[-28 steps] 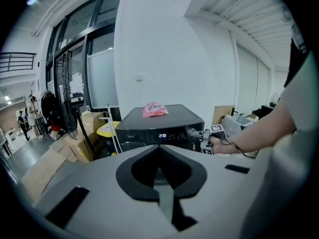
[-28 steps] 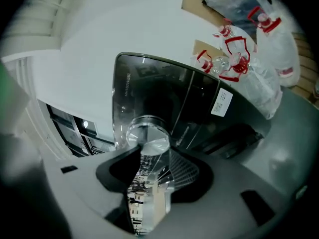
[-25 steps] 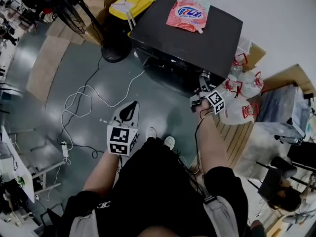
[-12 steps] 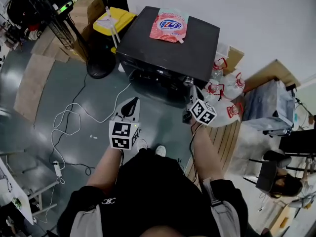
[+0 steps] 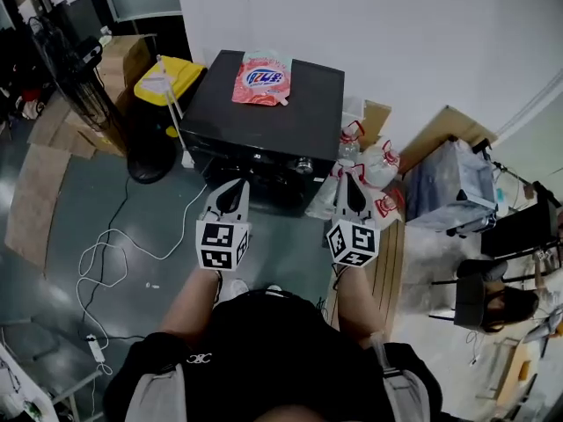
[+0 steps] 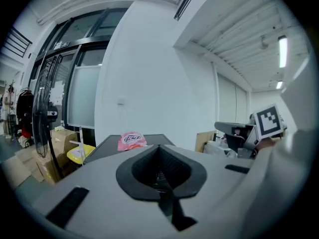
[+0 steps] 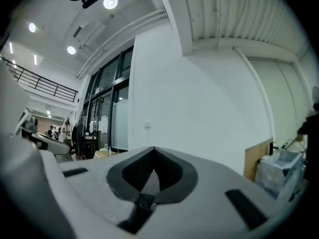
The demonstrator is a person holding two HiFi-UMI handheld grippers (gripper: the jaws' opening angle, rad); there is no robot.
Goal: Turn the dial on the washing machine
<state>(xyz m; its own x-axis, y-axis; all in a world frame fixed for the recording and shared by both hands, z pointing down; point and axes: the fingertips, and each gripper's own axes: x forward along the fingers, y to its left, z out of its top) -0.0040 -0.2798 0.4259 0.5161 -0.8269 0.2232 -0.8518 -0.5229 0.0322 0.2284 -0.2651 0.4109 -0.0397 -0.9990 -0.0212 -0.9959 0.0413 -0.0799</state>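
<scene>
The black washing machine (image 5: pixel 268 117) stands against the white wall, a pink detergent pouch (image 5: pixel 261 79) lying on its lid. Its dial (image 5: pixel 303 164) sits at the right of the front panel. My right gripper (image 5: pixel 351 193) hovers in front of the machine's right corner, apart from the dial, jaws shut on nothing. My left gripper (image 5: pixel 232 197) hangs level with it before the machine's front, also shut and empty. In the left gripper view the shut left gripper (image 6: pixel 159 156) faces the machine's lid (image 6: pixel 107 144) and the pouch (image 6: pixel 131 140). The right gripper (image 7: pixel 152 161) faces the wall.
A yellow bin (image 5: pixel 169 81) and a standing fan (image 5: pixel 75 60) are left of the machine. Water bottle packs (image 5: pixel 371 163), cardboard (image 5: pixel 444 128) and a clear plastic box (image 5: pixel 450 187) crowd its right side. A white cable (image 5: pixel 110 244) loops over the floor at the left.
My right gripper has come back from the dial toward my body and its jaws have closed. The left gripper has kept its place while the view rose and stepped back.
</scene>
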